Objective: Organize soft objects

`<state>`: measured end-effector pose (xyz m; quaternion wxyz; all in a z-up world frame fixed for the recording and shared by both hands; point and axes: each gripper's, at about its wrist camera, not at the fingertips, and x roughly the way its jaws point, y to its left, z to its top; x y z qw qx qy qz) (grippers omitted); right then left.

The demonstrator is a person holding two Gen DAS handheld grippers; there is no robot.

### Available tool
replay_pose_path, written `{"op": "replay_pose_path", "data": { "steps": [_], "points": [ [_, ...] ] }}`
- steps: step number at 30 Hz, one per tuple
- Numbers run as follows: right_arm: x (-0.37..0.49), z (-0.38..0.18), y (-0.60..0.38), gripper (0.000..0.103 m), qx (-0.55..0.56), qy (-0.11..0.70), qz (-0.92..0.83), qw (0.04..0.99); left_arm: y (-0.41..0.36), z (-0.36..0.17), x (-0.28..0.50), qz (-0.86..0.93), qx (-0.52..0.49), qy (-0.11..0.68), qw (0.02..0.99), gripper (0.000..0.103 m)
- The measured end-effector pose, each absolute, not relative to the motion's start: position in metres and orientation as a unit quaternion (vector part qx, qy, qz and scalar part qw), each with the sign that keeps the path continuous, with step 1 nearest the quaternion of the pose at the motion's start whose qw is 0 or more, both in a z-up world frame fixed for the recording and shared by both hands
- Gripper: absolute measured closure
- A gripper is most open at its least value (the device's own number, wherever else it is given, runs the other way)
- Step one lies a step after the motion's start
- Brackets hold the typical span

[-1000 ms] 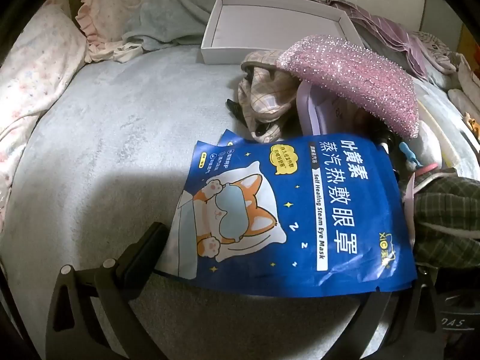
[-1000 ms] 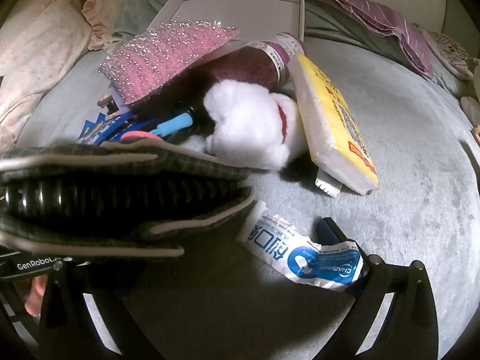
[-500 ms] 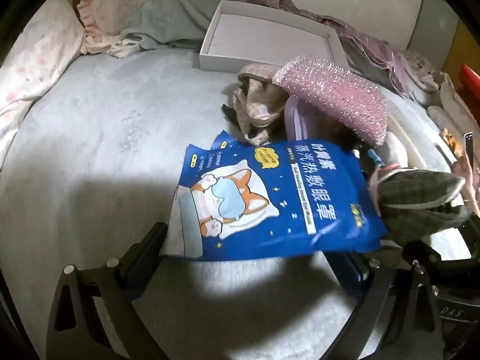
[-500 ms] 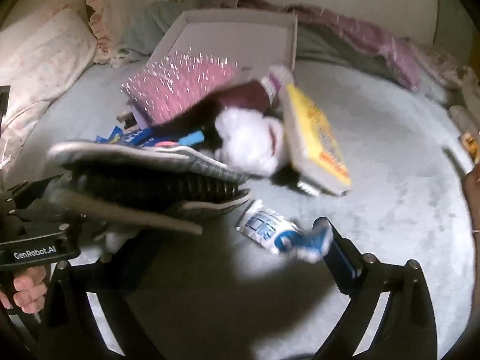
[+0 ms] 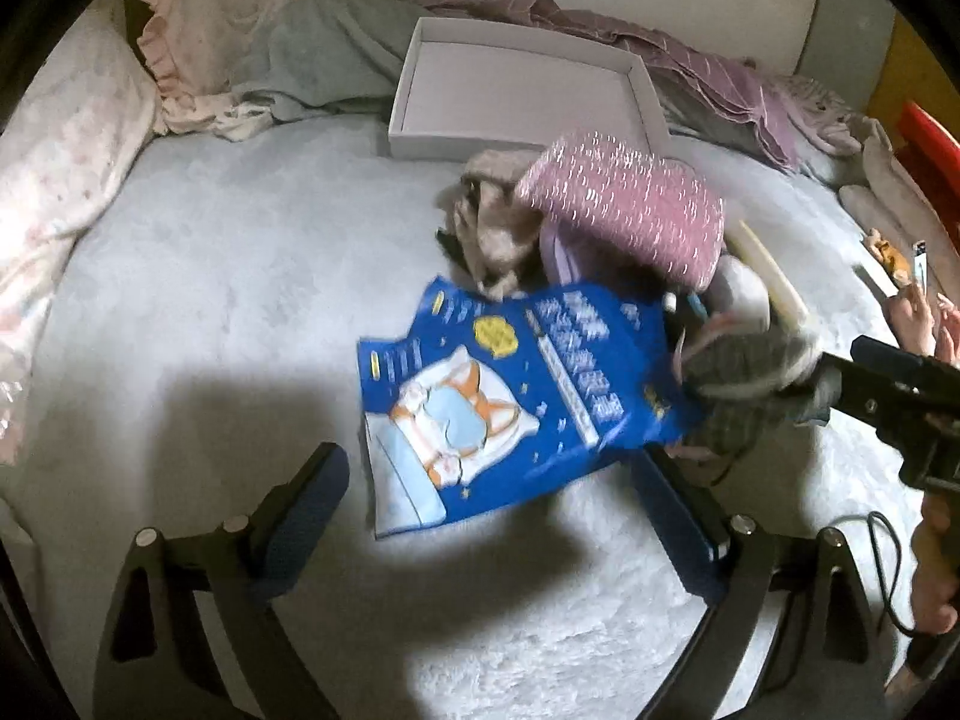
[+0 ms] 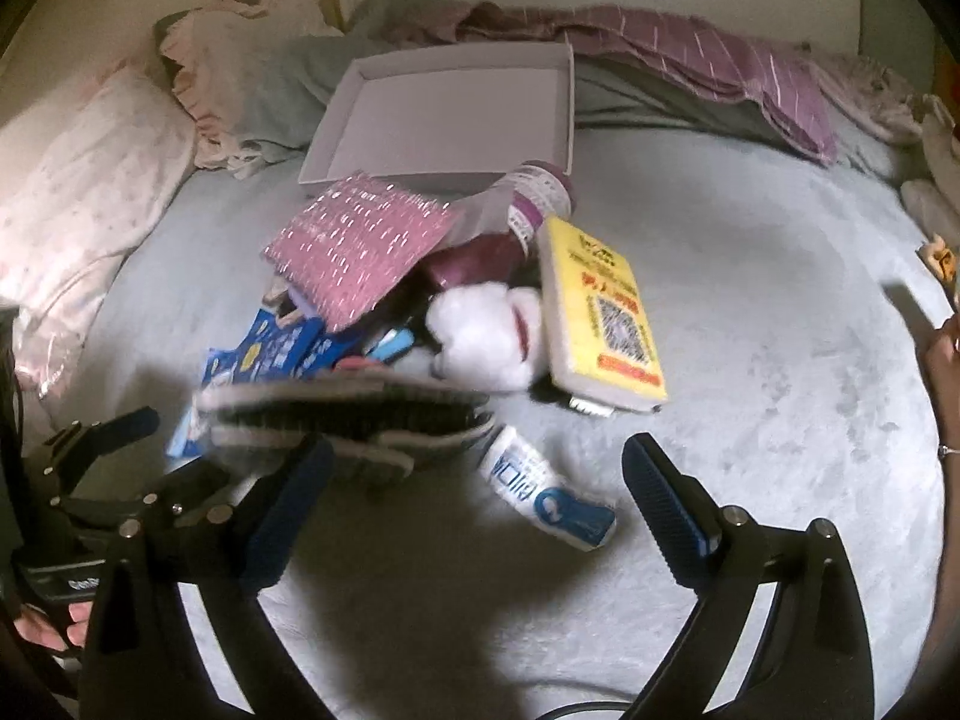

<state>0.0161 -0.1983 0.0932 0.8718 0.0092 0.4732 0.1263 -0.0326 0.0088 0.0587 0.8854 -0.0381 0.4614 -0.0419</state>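
The plaid pouch (image 6: 342,414) lies blurred on the bed (image 6: 750,330) at the near edge of the pile, just beyond the left finger of the right gripper (image 6: 477,450). I cannot tell whether they touch. It looks light, limp and padded, so it should squash and sag. A pinch across its folded middle seems safer than one on a loose edge. Both of that gripper's fingers stand wide apart, holding nothing. The left gripper (image 5: 492,462) is equally wide, with a blue packet (image 5: 516,396) before it. Behind the pile sits a white box (image 6: 570,102).
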Motion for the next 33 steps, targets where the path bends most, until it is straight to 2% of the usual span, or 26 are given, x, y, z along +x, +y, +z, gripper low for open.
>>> {"op": "replay_pose_path", "data": {
  "steps": [5, 7, 9, 11, 14, 15, 19, 29, 31, 33],
  "points": [
    [0.042, 0.114, -0.202, 0.007, 0.063, 0.517, 0.113, 0.846, 0.005, 0.079, -0.008, -0.047, -0.052, 0.49, 0.869, 0.007],
    [0.06, 0.12, -0.201, 0.013, 0.086, 0.555, 0.082, 0.823, 0.005, 0.084, 0.01, -0.045, -0.073, 0.524, 0.847, 0.008],
    [0.082, 0.123, -0.198, 0.018, 0.105, 0.61, 0.048, 0.784, 0.003, 0.088, 0.031, -0.031, -0.092, 0.565, 0.819, 0.017],
    [0.102, 0.123, -0.194, 0.023, 0.136, 0.654, 0.032, 0.743, 0.0, 0.093, 0.049, -0.011, -0.094, 0.586, 0.805, 0.02],
    [0.125, 0.128, -0.193, 0.031, 0.192, 0.668, 0.025, 0.719, -0.002, 0.099, 0.076, 0.044, -0.094, 0.627, 0.772, 0.038],
    [0.128, 0.13, -0.194, 0.032, 0.21, 0.667, 0.025, 0.715, -0.001, 0.103, 0.084, 0.064, -0.098, 0.634, 0.764, 0.04],
    [0.127, 0.133, -0.202, 0.032, 0.284, 0.636, 0.048, 0.716, 0.007, 0.124, 0.098, 0.075, -0.152, 0.618, 0.768, 0.04],
    [0.123, 0.121, -0.203, 0.032, 0.253, 0.659, 0.053, 0.706, -0.008, 0.135, 0.087, 0.023, -0.115, 0.568, 0.814, 0.04],
    [0.118, 0.116, -0.205, 0.034, 0.269, 0.667, 0.067, 0.692, -0.005, 0.136, 0.084, 0.03, -0.112, 0.567, 0.816, 0.04],
    [0.114, 0.111, -0.206, 0.041, 0.296, 0.664, 0.068, 0.684, 0.0, 0.134, 0.079, 0.045, -0.122, 0.569, 0.812, 0.042]
  ]
}}
